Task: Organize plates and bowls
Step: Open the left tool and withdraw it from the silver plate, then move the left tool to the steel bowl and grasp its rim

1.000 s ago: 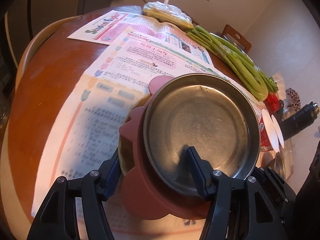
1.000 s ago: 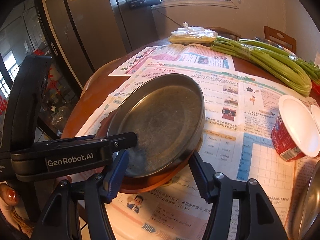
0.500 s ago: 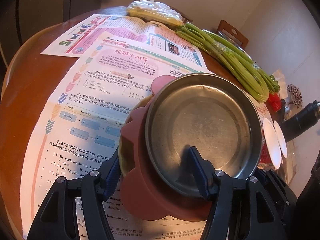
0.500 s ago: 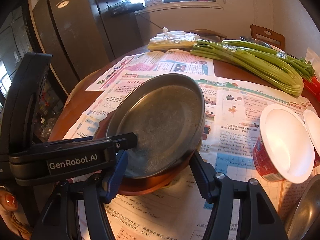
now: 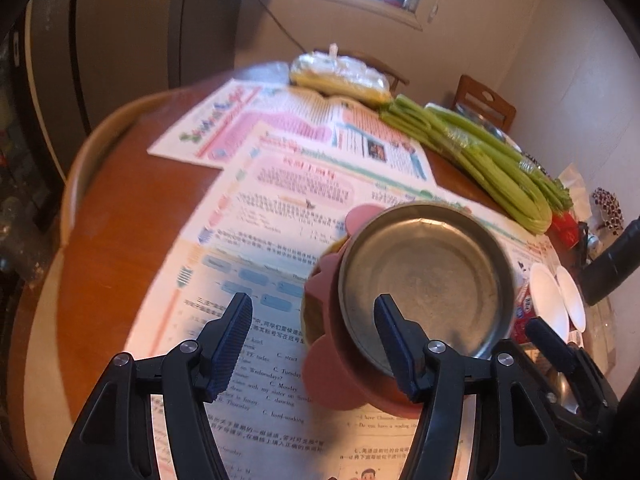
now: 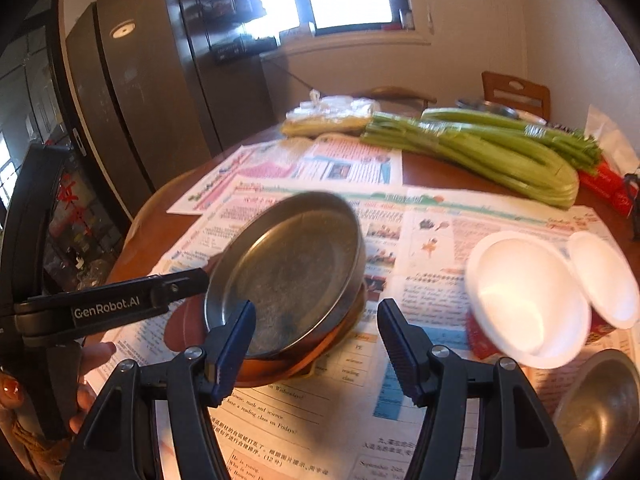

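Note:
A steel plate lies on a pink flower-shaped dish, stacked on the newspaper-covered table. My left gripper is open, pulled back to the left of the stack, touching nothing. In the right wrist view the same steel plate sits on the reddish dish. My right gripper is open and empty, just in front of the stack. The left gripper's body reaches in from the left. A steel bowl sits at the lower right.
Two red tubs with white lids stand right of the stack. Celery bundles and a plastic bag lie at the table's far side. Newspapers cover the wood table. A chair stands behind.
Both grippers have let go of the stacked plates and drawn back. The left one shifted left and tilted up; the right one pulled back and right. The stack stays on the table.

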